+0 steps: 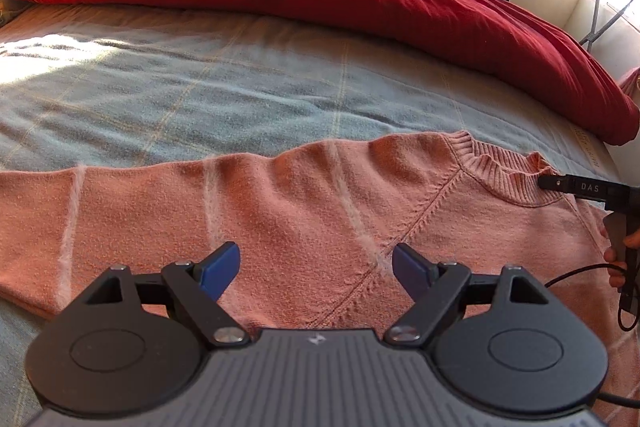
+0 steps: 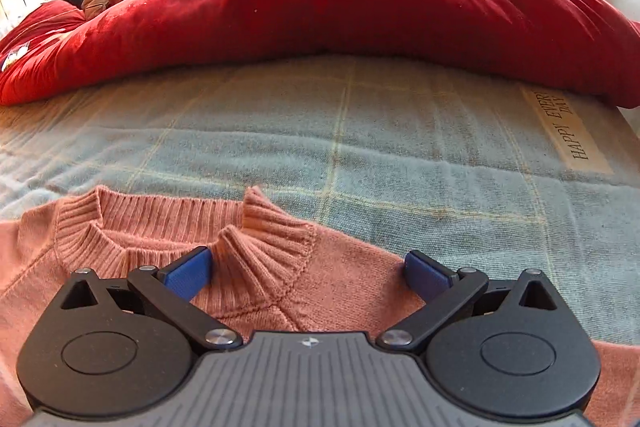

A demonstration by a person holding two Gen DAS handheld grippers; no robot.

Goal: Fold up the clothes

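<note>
Pink sweater [image 1: 280,211] spread flat on the bed sheet [image 1: 200,87], long axis running left-right, collar [image 2: 168,227] nearest the right gripper [image 2: 308,271], sleeve and shoulder under the left gripper [image 1: 316,267], both spread wide, pinching nothing.

Blue-grey plaid bed [image 2: 400,155], pink sweater [image 1: 280,211], red duvet [image 2: 360,15]
</note>
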